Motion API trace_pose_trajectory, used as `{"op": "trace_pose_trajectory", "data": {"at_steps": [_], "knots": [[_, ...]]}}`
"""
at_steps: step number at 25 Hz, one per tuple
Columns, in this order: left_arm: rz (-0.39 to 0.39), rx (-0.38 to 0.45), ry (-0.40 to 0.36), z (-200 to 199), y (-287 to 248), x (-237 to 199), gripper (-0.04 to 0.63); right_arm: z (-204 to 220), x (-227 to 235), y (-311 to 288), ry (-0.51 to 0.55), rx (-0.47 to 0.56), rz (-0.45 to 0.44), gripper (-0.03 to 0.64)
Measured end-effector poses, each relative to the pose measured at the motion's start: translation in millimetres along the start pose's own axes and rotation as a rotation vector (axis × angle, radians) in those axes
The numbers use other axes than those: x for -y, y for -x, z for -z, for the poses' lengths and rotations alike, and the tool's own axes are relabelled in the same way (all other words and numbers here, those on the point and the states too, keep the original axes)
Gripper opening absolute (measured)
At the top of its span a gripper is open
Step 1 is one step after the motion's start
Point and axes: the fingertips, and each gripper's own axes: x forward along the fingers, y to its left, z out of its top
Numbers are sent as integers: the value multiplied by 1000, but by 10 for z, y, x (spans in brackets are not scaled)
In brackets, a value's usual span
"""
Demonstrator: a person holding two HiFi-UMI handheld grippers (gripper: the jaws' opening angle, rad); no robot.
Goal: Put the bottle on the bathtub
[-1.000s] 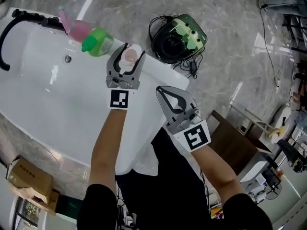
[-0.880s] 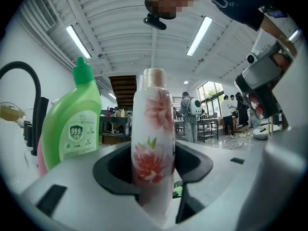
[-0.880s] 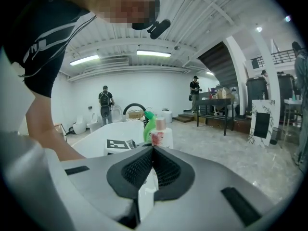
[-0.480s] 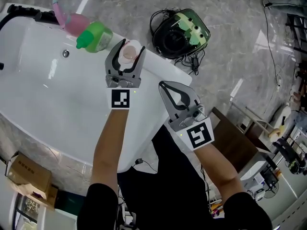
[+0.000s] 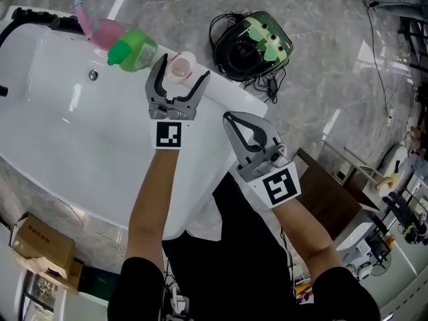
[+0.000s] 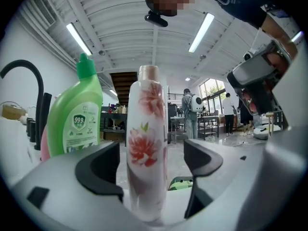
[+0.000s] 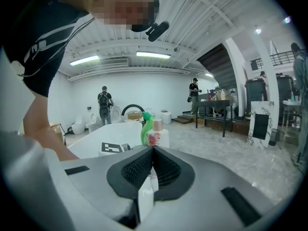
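The white bottle with a pink flower print stands upright on the rim of the white bathtub. My left gripper is open, a jaw on either side of the bottle. In the left gripper view a gap shows between the bottle and each jaw of the left gripper. My right gripper is shut and empty, hovering over the tub's near corner to the right. The right gripper view shows my right gripper and, beyond it, the bottle.
A green detergent bottle and a pink bottle stand on the rim just left of the flowered one. A black faucet curves over the tub's far end. A black-and-green device with cables lies on the floor; a cardboard box sits lower left.
The left gripper's jaws have spread apart and let go of the flowered bottle, which stays upright on the rim. The right gripper has barely moved.
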Motion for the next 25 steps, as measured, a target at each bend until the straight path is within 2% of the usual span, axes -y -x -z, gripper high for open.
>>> {"op": "trace_pose_trajectory", "data": {"at_steps": [2, 6, 10, 13, 14, 15, 18, 20, 23, 25], "knots": [[-25, 5, 24, -5, 49, -3, 425, -5, -30, 14, 0, -3, -4, 14], [-72, -37, 55, 60, 266, -3, 430, -73, -93, 46, 17, -1, -12, 13], [-113, -72, 47, 77, 615, -28, 428, -213, -178, 95, 45, 10, -8, 14], [-112, -93, 16, -128, 1007, -17, 421, -355, -245, 167, 49, 19, 23, 13], [-105, -99, -5, -269, 1155, -7, 361, -442, -283, 191, 52, 30, 35, 13], [-97, -103, -29, -445, 1304, 1, 234, -552, -336, 216, 59, 44, 45, 13], [-68, -103, -74, -1074, 1722, -10, 76, -972, -566, 334, 107, 83, 71, 13], [-16, -117, -65, -1476, 1912, -29, 12, -1305, -704, 454, 138, 112, 111, 12], [127, -77, -67, -2129, 2151, 48, 8, -1725, -956, 730, 124, 117, 204, 12], [185, -54, -73, -2533, 2493, 129, 6, -1968, -1262, 986, 74, 110, 246, 13]]}}
